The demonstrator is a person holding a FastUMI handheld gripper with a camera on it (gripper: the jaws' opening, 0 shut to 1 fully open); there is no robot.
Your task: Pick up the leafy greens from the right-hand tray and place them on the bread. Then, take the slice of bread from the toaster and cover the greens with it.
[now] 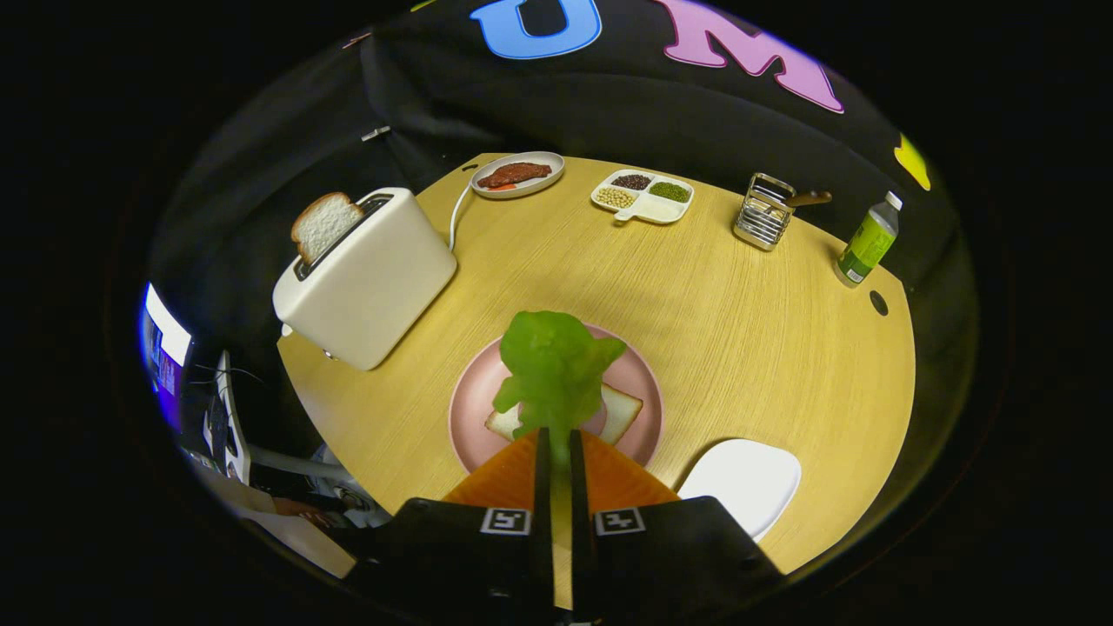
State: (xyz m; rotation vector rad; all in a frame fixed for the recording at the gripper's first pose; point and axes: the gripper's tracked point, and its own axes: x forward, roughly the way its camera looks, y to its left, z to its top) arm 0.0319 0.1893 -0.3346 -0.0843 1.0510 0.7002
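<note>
Gripper view shows my fingers (557, 443) closed nearly together on the stem end of one floppy green lettuce leaf (554, 369), which runs straight ahead and hangs over the single white bread slice (619, 410) on the round pink plate (469, 409), so the drop lies just beneath. One more bread slice (323, 224) stands in the cream toaster (369, 278), far left on the wooden surface (739, 330). One empty white tray (743, 478) sits near right.

- The camera rides on the gripper (556, 435), above the near edge of the round table (739, 348), tilted down.
- It faces the booth wall at twelve o'clock.
- The pink plate (474, 404) lies closest.
</note>
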